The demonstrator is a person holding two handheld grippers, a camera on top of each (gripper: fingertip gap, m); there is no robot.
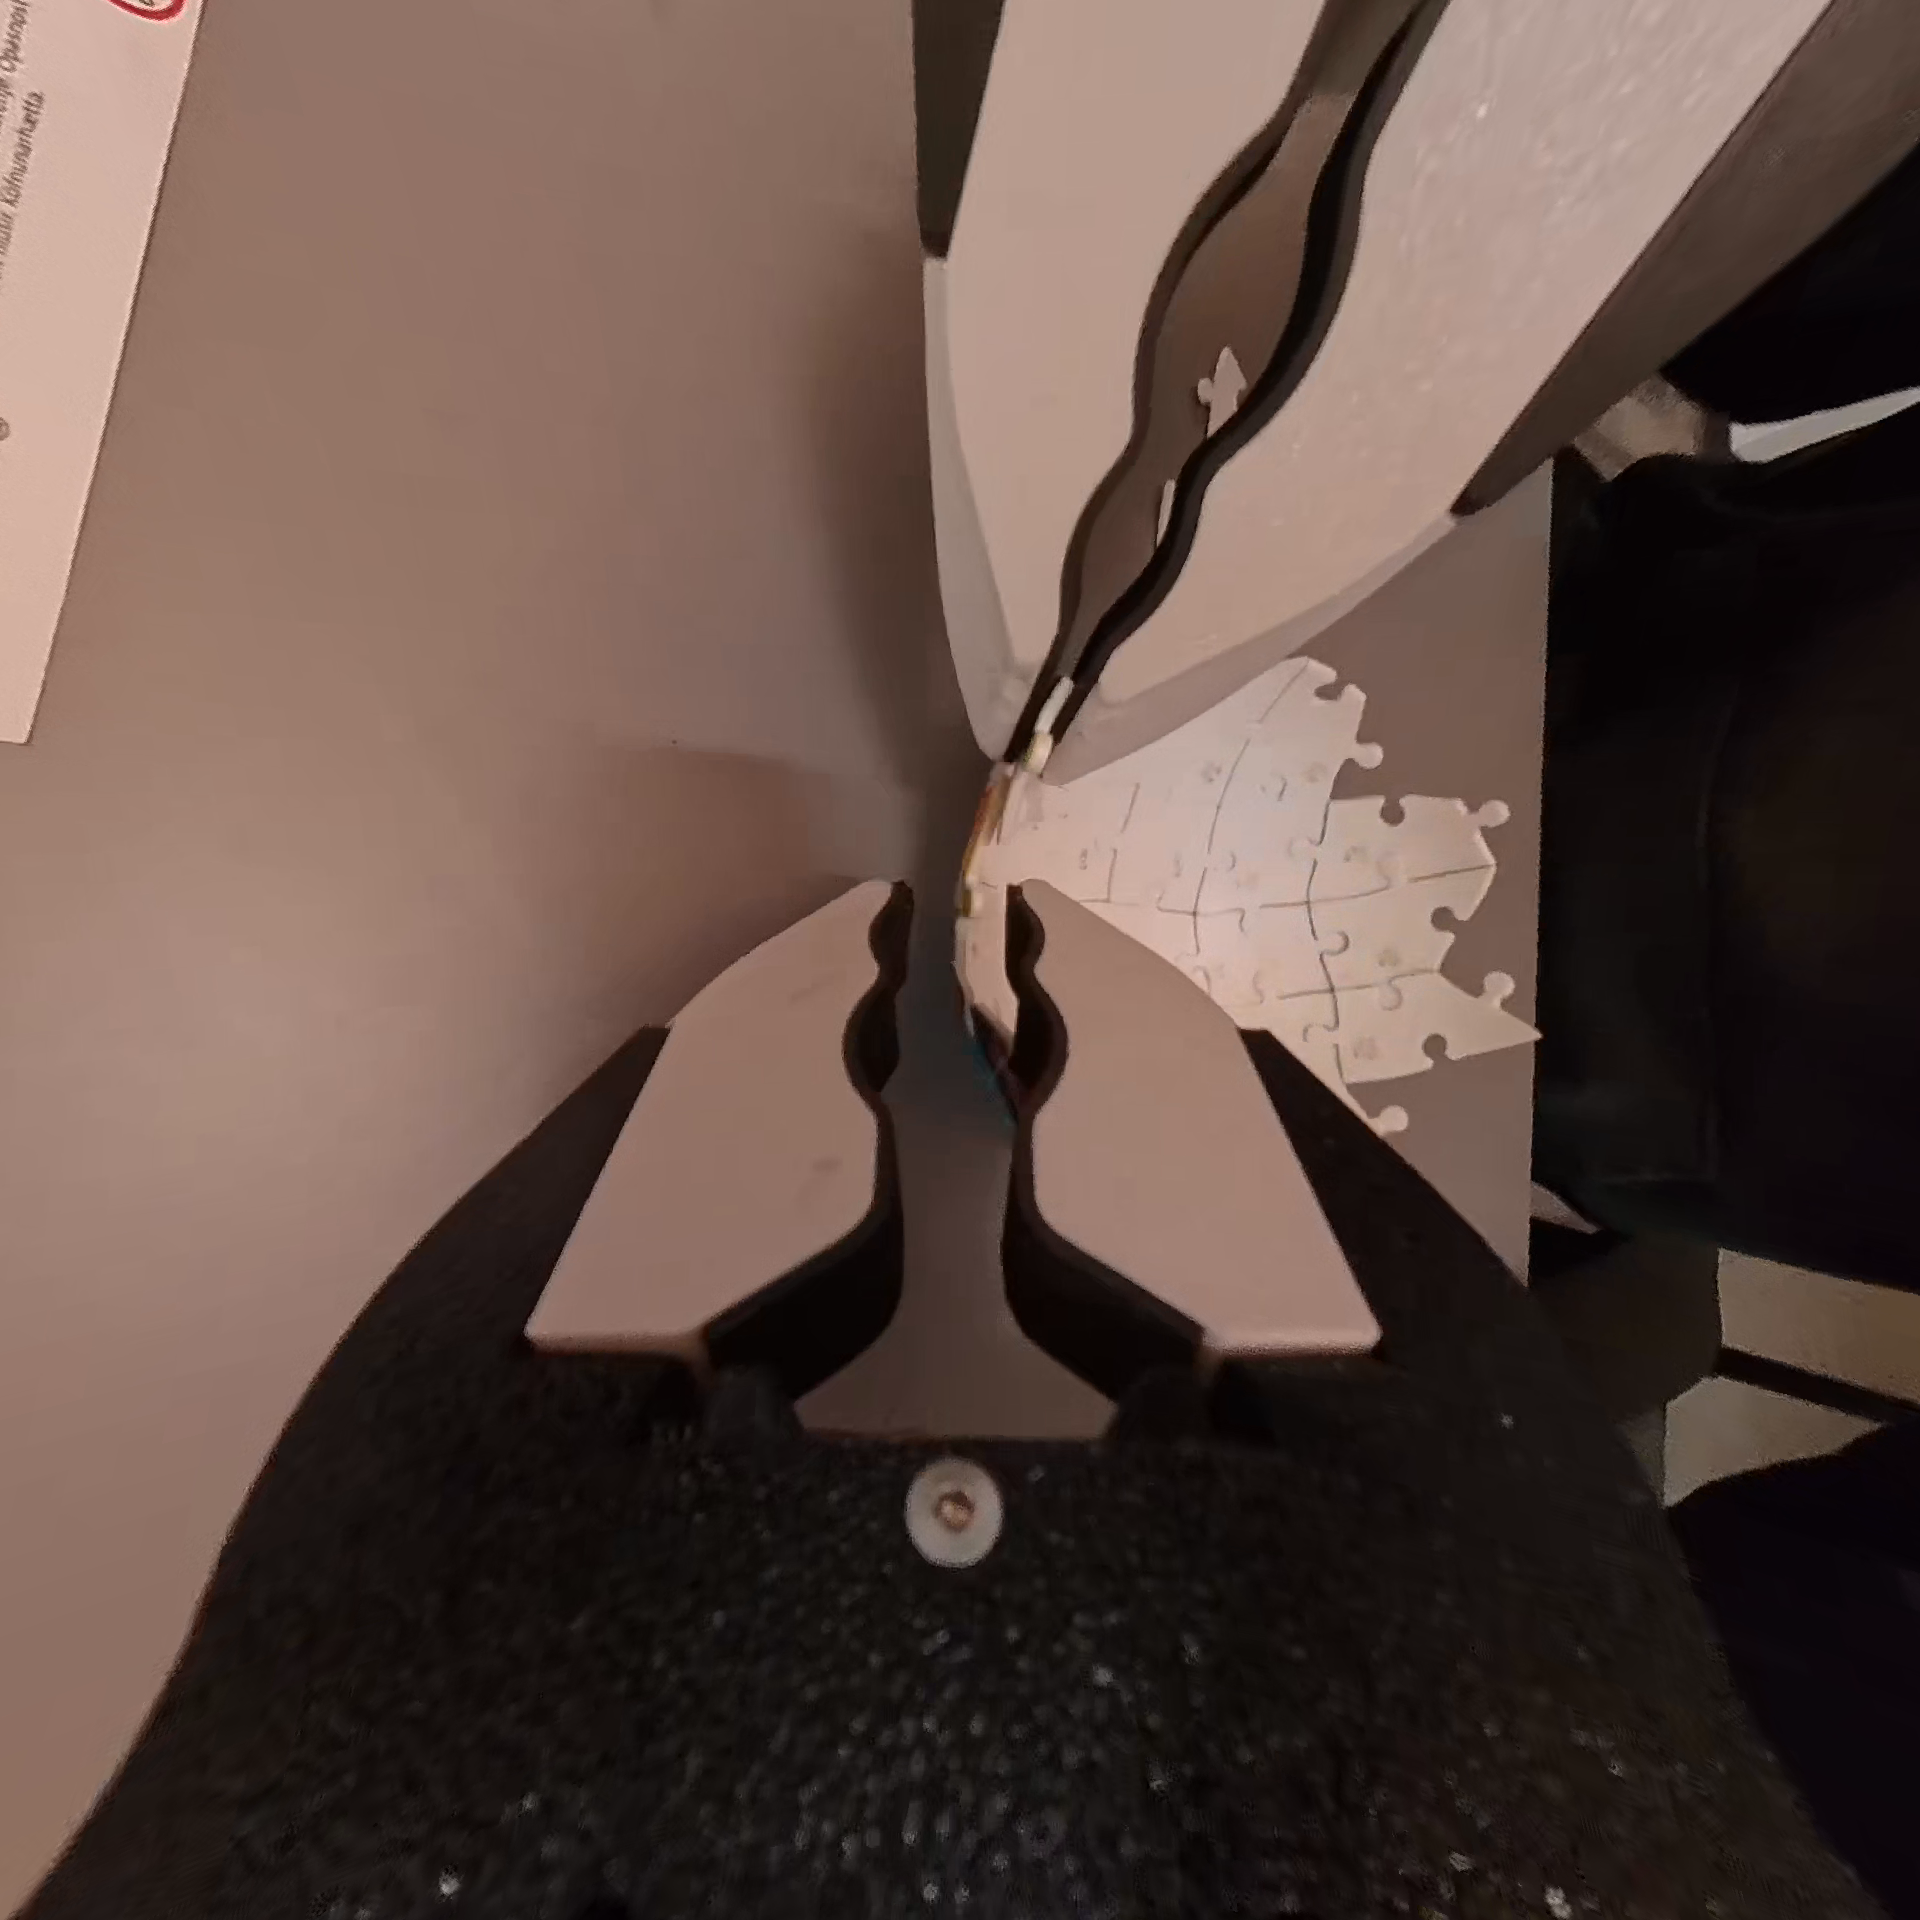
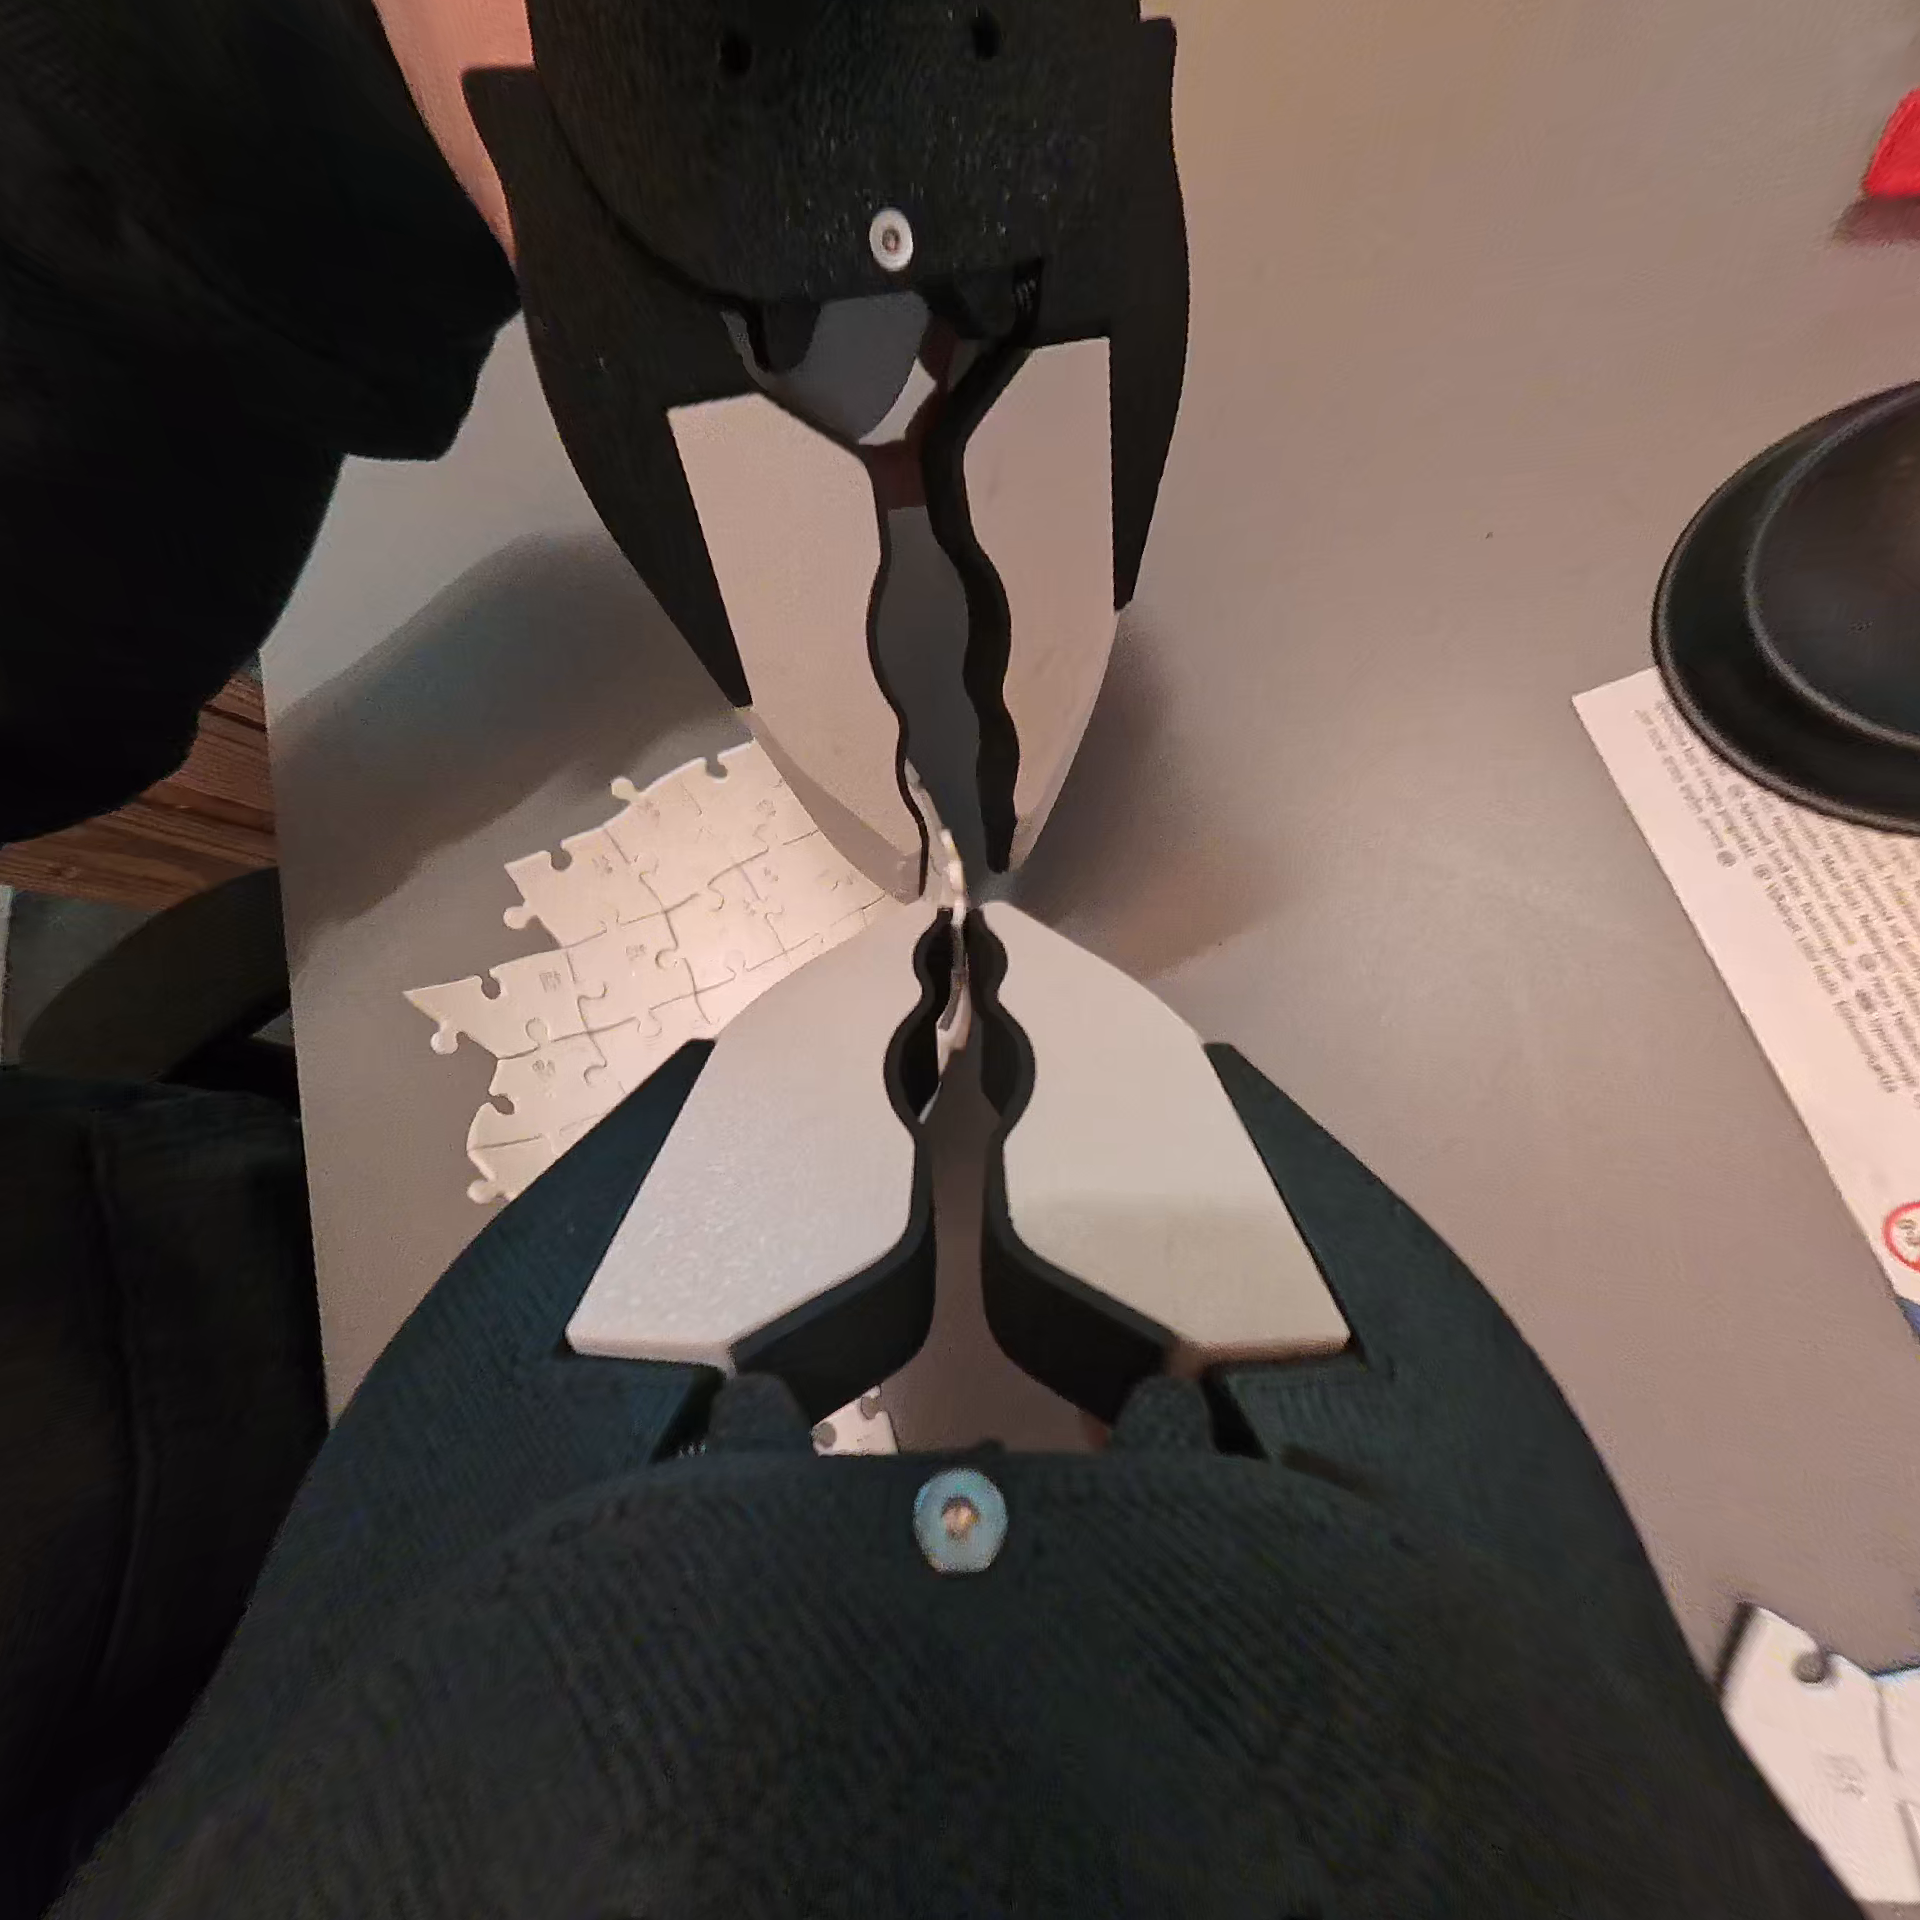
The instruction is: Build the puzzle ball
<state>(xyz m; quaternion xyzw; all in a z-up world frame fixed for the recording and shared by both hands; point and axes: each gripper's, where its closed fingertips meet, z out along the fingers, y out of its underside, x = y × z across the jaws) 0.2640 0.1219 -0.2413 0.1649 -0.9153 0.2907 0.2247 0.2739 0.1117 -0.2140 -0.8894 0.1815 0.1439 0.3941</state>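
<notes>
A white, curved section of joined puzzle pieces [image 1: 1299, 883] fans out over the grey table [image 1: 468, 623] near its edge, inner side showing; it also shows in the right wrist view [image 2: 644, 935]. My left gripper [image 1: 958, 902] straddles the section's near edge, its jaws a narrow gap apart, with the edge against one finger. My right gripper [image 2: 961, 937] is shut tight on a thin white puzzle piece [image 2: 951, 1013] at the same edge, tip to tip with the left gripper [image 2: 958, 871]. In the left wrist view the right gripper [image 1: 1034, 727] comes in from above. I cannot tell whether that piece is joined to the section.
A printed paper sheet [image 2: 1766, 935] lies to the right, under a black round object [image 2: 1818, 623]. A red thing [image 2: 1896, 145] is far right. A loose white piece [image 2: 857, 1429] lies under my right gripper. A dark sleeve [image 2: 208, 364] and the table edge [image 2: 286, 935] are at left. My left and right fingertips are right by each other. Left tips and right tips are each some 25 centimetres from the red thing [image 2: 1896, 145].
</notes>
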